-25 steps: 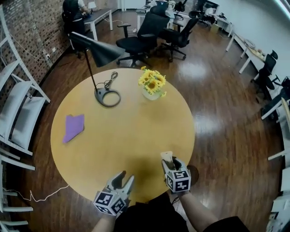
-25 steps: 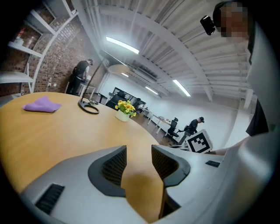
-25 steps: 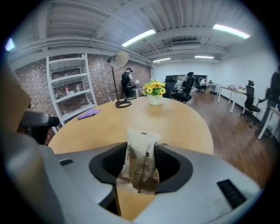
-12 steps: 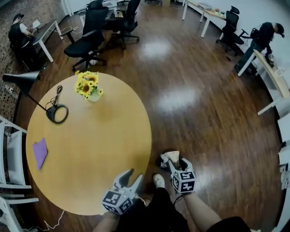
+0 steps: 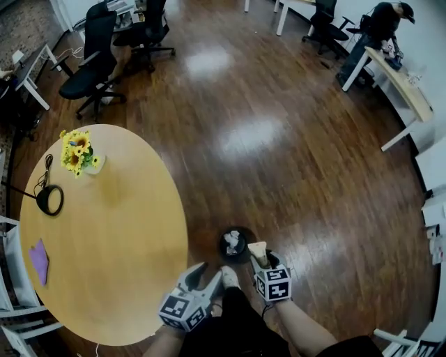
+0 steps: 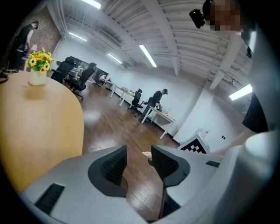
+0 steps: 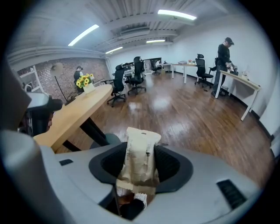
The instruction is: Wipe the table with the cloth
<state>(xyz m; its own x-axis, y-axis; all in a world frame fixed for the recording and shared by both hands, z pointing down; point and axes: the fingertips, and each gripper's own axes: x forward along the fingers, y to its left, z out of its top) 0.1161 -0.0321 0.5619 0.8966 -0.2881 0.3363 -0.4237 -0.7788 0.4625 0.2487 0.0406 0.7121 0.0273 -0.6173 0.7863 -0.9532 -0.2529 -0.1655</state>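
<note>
The purple cloth (image 5: 39,260) lies flat near the left edge of the round wooden table (image 5: 118,244), far from both grippers. My right gripper (image 5: 258,254) hangs over the floor beside a small black bin (image 5: 234,244), off the table's right side. It is shut on a beige paper packet (image 7: 141,144), which stands up between the pads of that gripper (image 7: 141,165). My left gripper (image 5: 206,276) is open with nothing in it, just past the table's rim. In the left gripper view the bare jaws (image 6: 139,159) frame wooden floor, with the table (image 6: 39,131) to their left.
A vase of yellow flowers (image 5: 78,152) and a black lamp base (image 5: 50,199) stand on the table's far side. White chairs (image 5: 14,314) line the left. The bin holds crumpled paper. Office chairs (image 5: 94,59) and a person at a desk (image 5: 387,17) are far back.
The view has swung right, so the table slid to the left. Both grippers left the table's near edge and now hang over the floor by the bin. The packet stays gripped.
</note>
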